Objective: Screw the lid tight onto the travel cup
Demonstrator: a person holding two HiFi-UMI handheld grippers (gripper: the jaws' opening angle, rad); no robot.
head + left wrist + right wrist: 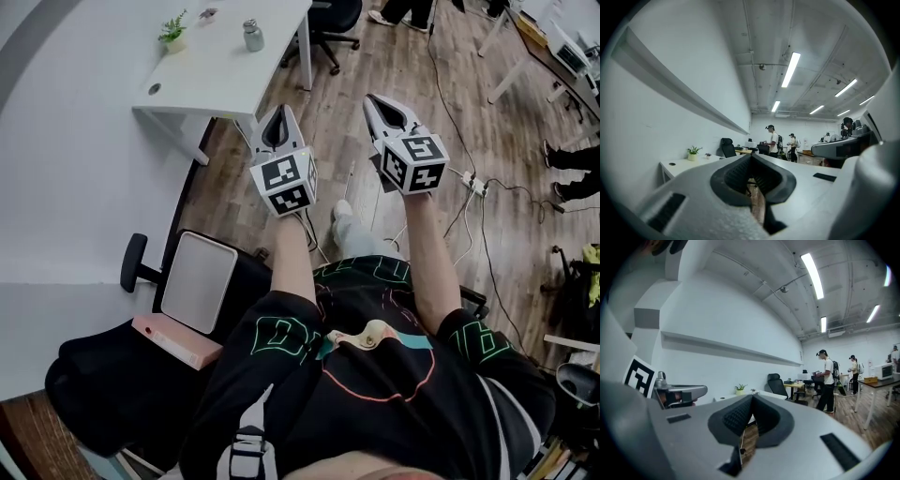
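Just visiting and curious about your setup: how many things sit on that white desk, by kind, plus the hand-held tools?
Potted plant: 1
Metal cup: 1
Small dark item, too small to identify: 1
Hand-held tools, the left tool and the right tool: 2
Total: 5

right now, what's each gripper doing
left gripper: closed, holding nothing
right gripper: closed, holding nothing
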